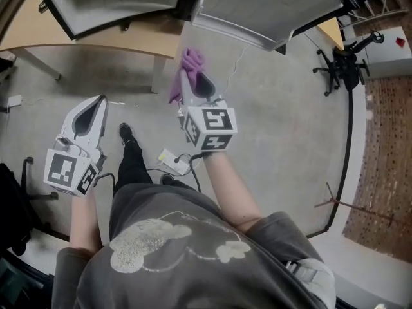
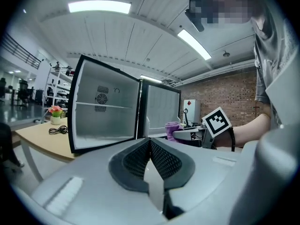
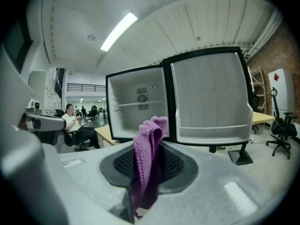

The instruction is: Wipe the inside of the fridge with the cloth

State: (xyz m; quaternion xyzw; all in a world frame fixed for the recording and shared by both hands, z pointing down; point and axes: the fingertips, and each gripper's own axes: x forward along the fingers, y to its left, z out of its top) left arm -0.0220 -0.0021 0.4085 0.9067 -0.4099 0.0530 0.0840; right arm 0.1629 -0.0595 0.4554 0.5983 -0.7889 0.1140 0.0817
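The right gripper [image 3: 148, 159] clamps a fold of the purple cloth [image 3: 149, 135]; the left gripper [image 2: 150, 146] is closed and empty. The open fridge [image 3: 136, 118] stands far ahead on the bench [image 3: 104, 135]. Dragged across its shelf [image 3: 138, 104], the bunched cloth may snag and slip free.

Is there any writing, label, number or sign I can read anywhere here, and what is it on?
No readable words or numbers anywhere.
Left gripper cube, right gripper cube: black-and-white square codes, no letters.
White box: red diamond sign, no legible text.
Shirt: pale picture, no words.
Cloth: plain.
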